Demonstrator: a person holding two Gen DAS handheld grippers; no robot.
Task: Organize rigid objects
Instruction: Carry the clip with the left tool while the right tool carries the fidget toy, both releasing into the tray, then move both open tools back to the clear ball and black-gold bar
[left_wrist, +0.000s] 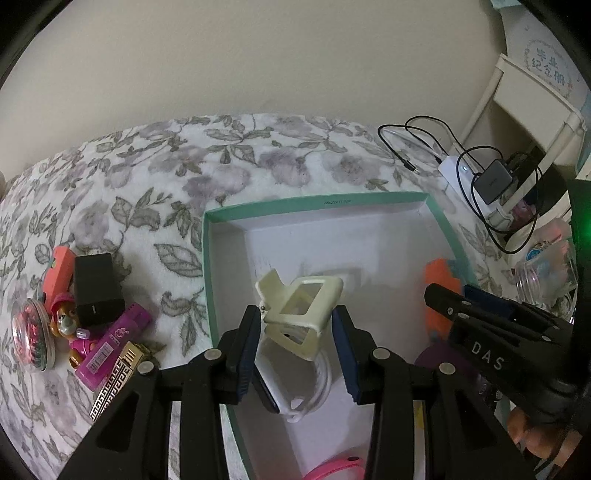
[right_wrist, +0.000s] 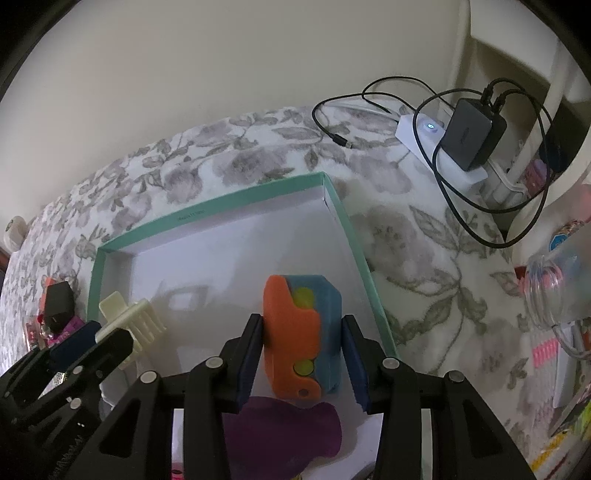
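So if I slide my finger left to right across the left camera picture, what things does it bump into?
Glittery round dish → black box → purple lighter → cream clip held in the left gripper → orange toy → clear jar.

An open box (left_wrist: 207, 258) sits on a bed (left_wrist: 147, 177), a wall behind it. Over the box, the left claw (left_wrist: 295, 332) holds a clip (left_wrist: 299, 310); to its right, the right claw (right_wrist: 303, 354) holds a toy block (right_wrist: 299, 332). Left of the box lies a cluster of small items (left_wrist: 88, 314). Behind the box to the right, a power strip (right_wrist: 424, 147) carries a charger (right_wrist: 472, 133) with cables (right_wrist: 461, 206).
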